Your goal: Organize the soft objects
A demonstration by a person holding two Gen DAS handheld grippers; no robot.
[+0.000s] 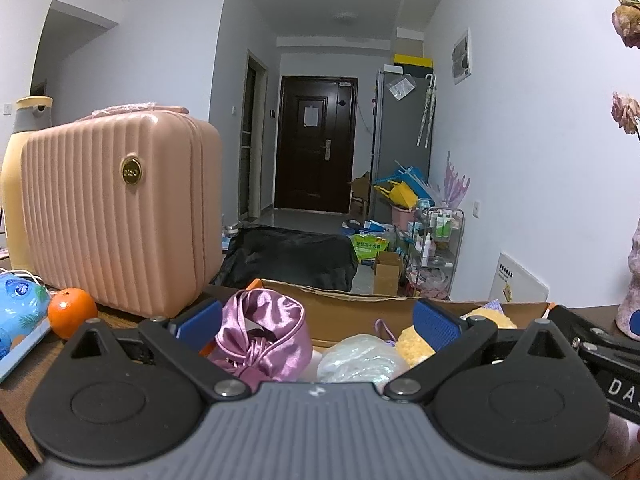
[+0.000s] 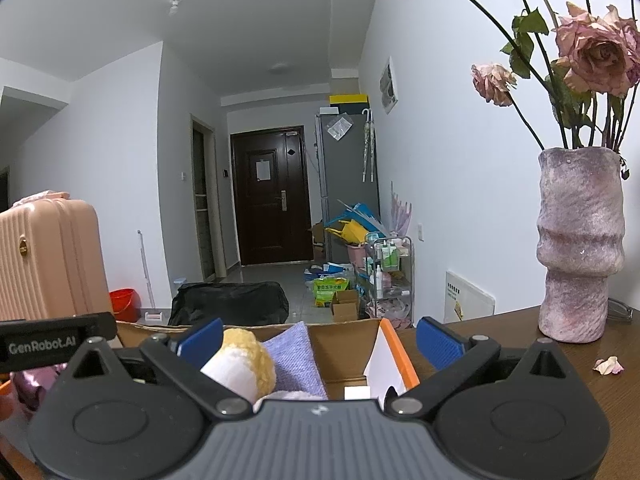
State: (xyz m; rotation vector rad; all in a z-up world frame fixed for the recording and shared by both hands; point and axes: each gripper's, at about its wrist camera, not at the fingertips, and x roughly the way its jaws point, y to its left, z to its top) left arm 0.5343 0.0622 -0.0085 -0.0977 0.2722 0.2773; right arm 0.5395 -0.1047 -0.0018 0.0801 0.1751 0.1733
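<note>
The cardboard box (image 1: 360,312) sits low centre on the worktop (image 2: 500,344), stuffed with a pink satin pouch (image 1: 262,336), a yellow fluffy piece (image 2: 244,354) and a lilac cloth (image 2: 294,356). Both tools gape wide — left tool (image 1: 318,322), right tool (image 2: 318,340) — gripping nothing. Pink suitcase (image 1: 120,212) at left, vase (image 2: 578,248) at right.

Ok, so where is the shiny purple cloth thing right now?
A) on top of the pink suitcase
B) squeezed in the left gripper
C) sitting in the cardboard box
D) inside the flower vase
C: the shiny purple cloth sits in the cardboard box beside a clear plastic bundle, and the left gripper stands wide open with its blue pads off the cloth.
</note>
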